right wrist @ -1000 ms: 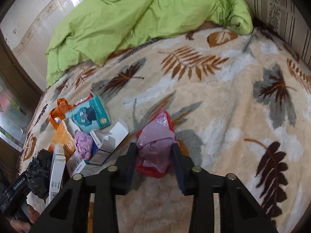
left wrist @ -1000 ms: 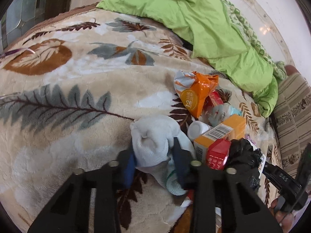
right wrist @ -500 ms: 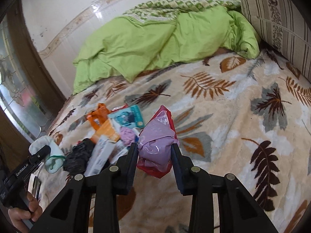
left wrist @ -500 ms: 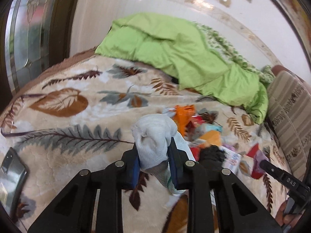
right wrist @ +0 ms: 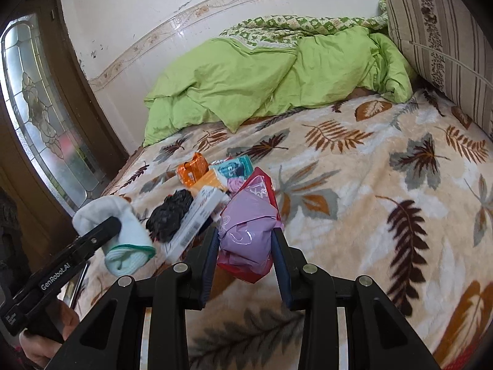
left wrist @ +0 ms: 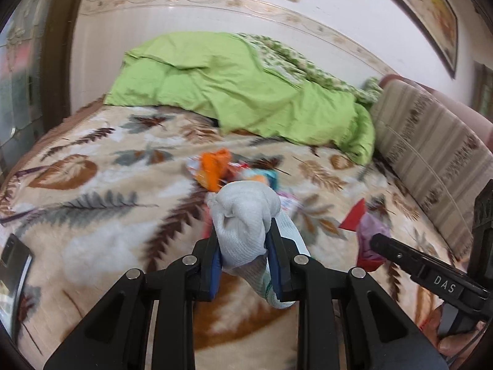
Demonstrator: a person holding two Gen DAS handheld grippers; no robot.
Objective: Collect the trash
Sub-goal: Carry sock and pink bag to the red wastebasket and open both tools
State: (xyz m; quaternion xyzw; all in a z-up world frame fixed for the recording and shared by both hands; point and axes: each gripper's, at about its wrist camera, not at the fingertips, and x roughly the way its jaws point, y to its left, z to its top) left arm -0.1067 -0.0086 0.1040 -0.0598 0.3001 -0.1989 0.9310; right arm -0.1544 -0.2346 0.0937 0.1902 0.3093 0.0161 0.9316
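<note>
The left gripper (left wrist: 243, 257) pinches a rolled white sock (left wrist: 242, 220) between its blue pads, the sock bulging above the fingers and its green-edged cuff hanging below. The right gripper (right wrist: 245, 251) is clamped on a crumpled pink and red wrapper (right wrist: 248, 228) — both loads are held up off the blanket (right wrist: 385, 185), which is cream with brown and grey leaves. On the blanket beyond the grippers lies a small heap of litter: an orange packet (right wrist: 192, 169), a teal packet (right wrist: 235, 165), a white carton (right wrist: 200, 215) and a black crumpled bag (right wrist: 169, 212), all close together. A green quilt (right wrist: 262, 80) is bunched at the far end of the bed, against the wall — a striped cushion (right wrist: 440, 40) stands at the right.
</note>
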